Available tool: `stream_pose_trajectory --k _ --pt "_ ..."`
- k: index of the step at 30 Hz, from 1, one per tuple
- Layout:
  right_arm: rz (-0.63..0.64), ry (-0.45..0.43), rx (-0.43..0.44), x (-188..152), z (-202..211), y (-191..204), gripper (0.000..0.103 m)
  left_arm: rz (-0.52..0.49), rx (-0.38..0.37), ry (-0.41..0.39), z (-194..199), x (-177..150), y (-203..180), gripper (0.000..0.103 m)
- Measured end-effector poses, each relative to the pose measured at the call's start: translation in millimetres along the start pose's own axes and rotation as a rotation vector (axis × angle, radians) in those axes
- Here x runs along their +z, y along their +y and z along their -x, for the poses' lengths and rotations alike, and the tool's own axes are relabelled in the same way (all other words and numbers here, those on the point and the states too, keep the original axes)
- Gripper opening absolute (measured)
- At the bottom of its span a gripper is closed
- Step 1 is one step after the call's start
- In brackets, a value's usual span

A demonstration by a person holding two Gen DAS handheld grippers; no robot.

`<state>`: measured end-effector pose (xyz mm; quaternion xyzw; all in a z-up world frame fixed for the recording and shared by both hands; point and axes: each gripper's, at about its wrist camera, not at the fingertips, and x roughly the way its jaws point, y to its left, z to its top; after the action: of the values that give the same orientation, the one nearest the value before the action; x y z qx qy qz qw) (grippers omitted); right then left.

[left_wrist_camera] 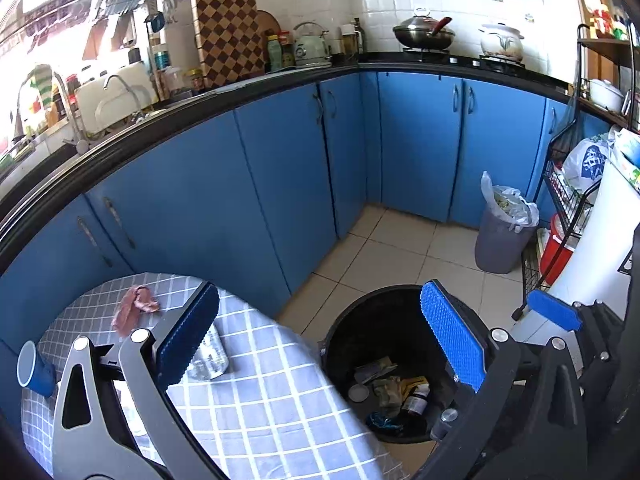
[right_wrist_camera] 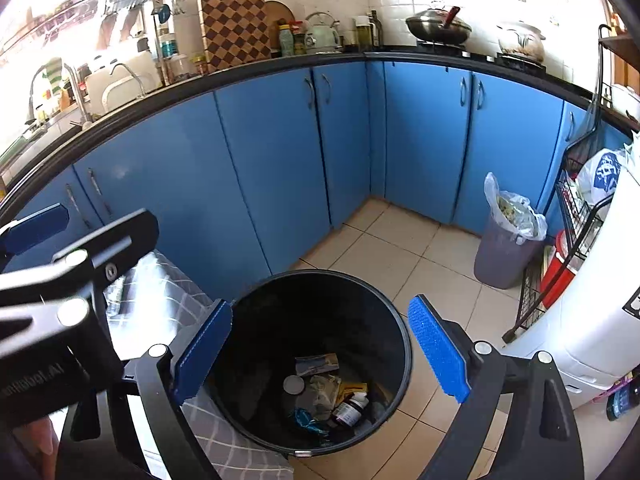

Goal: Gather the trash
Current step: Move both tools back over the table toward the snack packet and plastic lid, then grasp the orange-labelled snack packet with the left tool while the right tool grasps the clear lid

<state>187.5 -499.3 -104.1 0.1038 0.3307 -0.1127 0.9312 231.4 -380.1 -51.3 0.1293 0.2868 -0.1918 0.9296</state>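
The trash (right_wrist_camera: pixel 328 396) lay at the bottom of the black bin (right_wrist_camera: pixel 400 340), below and between the spread, empty jaws of the right gripper (right_wrist_camera: pixel 320 352), while the left gripper (left_wrist_camera: pixel 320 336) gaped empty beside the checked table (left_wrist_camera: pixel 260 400).

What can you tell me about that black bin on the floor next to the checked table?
The black bin is a round, open-topped bucket, seemingly plastic, standing upright on pale floor tiles beside the checked tablecloth. It has no lid or liner. At its bottom lies trash: a brown medicine bottle, a round white lid, a yellow wrapper, crumpled paper and a blue wrapper. Nothing grips it.
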Motion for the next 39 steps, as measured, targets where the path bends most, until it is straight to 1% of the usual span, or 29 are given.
stream_pose_trajectory --k 3,6,9,12,17,21,23,26,29,32,36,39 --pt "0.020 -0.003 0.019 1 4 16 0.087 0.030 0.016 0.010 6 -7 18 0.100" --pt "0.047 0.006 0.047 0 4 38 0.087 0.059 0.052 0.023 11 -18 41 0.100" --pt "0.095 0.019 0.075 -4 2 68 0.087 0.080 0.099 0.030 17 -31 67 0.100" --pt "0.144 0.025 0.096 -8 -1 97 0.087 0.108 0.140 0.039 22 -45 96 0.100" --pt "0.238 0.043 0.136 -17 -7 153 0.087 0.190 0.210 0.082 23 -68 156 0.100" --pt "0.304 0.056 0.148 -26 -13 190 0.087 0.254 0.265 0.092 26 -84 199 0.100" --pt "0.334 0.067 0.144 -30 -19 210 0.087 0.292 0.286 0.110 25 -95 222 0.100" --pt "0.365 0.085 0.154 -36 -24 232 0.087 0.334 0.301 0.131 22 -107 248 0.100" --pt "0.386 0.088 0.136 -41 -28 248 0.087 0.372 0.314 0.145 23 -119 273 0.100" --pt "0.375 0.081 0.114 -39 -32 255 0.087 0.402 0.320 0.145 27 -128 290 0.100" --pt "0.344 0.099 0.127 -33 -40 260 0.087 0.418 0.295 0.172 17 -136 299 0.100" --pt "0.363 0.100 0.126 -35 -42 270 0.087 0.409 0.281 0.177 10 -137 297 0.100"
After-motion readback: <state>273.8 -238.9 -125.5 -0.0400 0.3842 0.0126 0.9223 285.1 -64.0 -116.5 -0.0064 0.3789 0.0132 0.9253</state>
